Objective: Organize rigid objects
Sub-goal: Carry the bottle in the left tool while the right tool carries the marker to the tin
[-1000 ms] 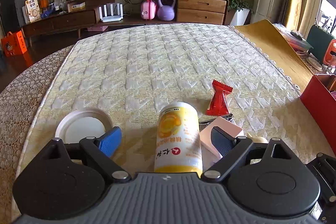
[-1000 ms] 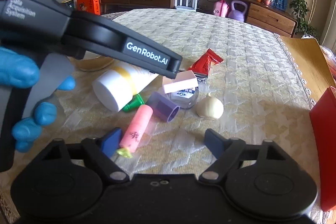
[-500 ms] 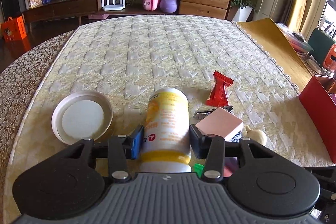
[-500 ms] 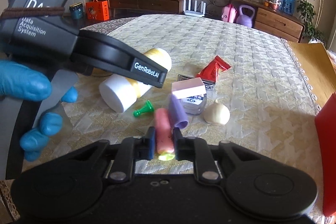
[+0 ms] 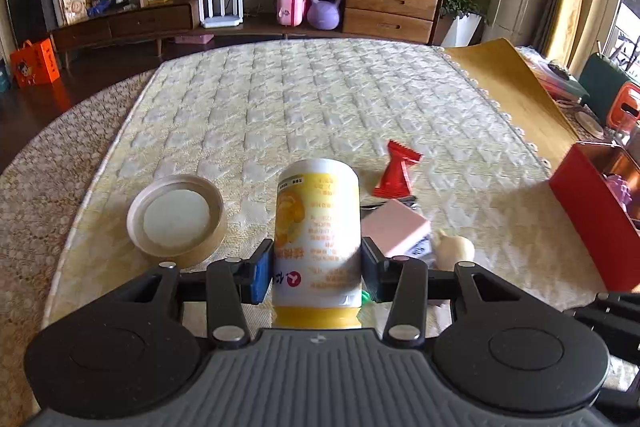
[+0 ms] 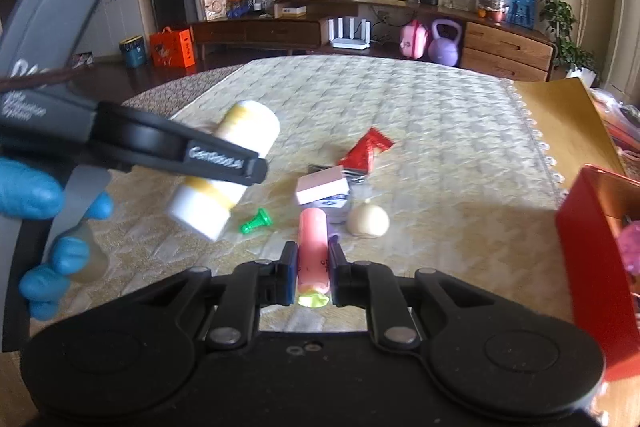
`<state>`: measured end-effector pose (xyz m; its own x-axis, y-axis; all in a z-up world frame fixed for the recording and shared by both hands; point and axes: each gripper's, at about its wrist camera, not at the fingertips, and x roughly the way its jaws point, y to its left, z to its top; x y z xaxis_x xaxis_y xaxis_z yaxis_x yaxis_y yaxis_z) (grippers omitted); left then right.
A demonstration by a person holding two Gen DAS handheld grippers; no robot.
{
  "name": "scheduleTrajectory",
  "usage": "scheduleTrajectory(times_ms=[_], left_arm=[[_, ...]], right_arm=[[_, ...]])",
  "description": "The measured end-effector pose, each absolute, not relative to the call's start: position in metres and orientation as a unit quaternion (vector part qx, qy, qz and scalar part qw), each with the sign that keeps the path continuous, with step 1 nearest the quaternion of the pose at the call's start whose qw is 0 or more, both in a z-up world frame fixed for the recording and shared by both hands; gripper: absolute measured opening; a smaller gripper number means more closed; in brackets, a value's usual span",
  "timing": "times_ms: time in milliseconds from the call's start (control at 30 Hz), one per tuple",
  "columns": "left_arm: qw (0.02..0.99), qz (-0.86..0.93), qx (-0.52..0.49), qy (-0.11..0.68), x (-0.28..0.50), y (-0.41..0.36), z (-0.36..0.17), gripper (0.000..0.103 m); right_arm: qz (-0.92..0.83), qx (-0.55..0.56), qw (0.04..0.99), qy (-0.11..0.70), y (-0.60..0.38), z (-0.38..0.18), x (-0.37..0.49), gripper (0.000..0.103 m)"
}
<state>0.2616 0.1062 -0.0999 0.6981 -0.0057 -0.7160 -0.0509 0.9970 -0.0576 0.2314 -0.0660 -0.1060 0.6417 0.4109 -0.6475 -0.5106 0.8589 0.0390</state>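
Observation:
My left gripper [image 5: 317, 269] is shut on a white and yellow bottle [image 5: 317, 227], holding it off the quilted tablecloth; the same bottle [image 6: 224, 171] shows tilted in the right wrist view, under the left gripper's black arm. My right gripper [image 6: 313, 273] is shut on a pink highlighter [image 6: 313, 247] with a yellow-green end, lifted off the cloth. On the cloth lie a green pawn-shaped piece [image 6: 256, 221], a pink block [image 6: 322, 183] on a small box, a cream garlic bulb [image 6: 368, 221] and a red wrapper [image 6: 366, 151].
A round lid [image 5: 176, 219] lies left of the bottle. A red box [image 6: 596, 247] stands at the right edge with a pink thing inside. A hand in a blue glove [image 6: 44, 211] grips the left tool. A sideboard with clutter runs along the far wall.
Both grippers went from open to shut: the left one closed on the bottle, the right one on the pink highlighter. Both then rose, lifting their objects off the cloth.

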Motion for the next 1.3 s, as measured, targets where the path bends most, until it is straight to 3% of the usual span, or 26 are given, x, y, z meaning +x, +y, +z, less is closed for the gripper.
scheduleTrajectory(times_ms=[700,1300], left_arm=[[0.918,-0.088,-0.044,0.385,0.207,0.008,-0.044,0.044],[0.915,-0.148,0.001,0.377,0.213,-0.114,-0.027,0.044]], right_arm=[[0.214,-0.032,0.924,0.317,-0.183,-0.041,0.196,0.015],[0.132,0.010,0.947,0.292,-0.303,-0.031,0.207,0.015]])
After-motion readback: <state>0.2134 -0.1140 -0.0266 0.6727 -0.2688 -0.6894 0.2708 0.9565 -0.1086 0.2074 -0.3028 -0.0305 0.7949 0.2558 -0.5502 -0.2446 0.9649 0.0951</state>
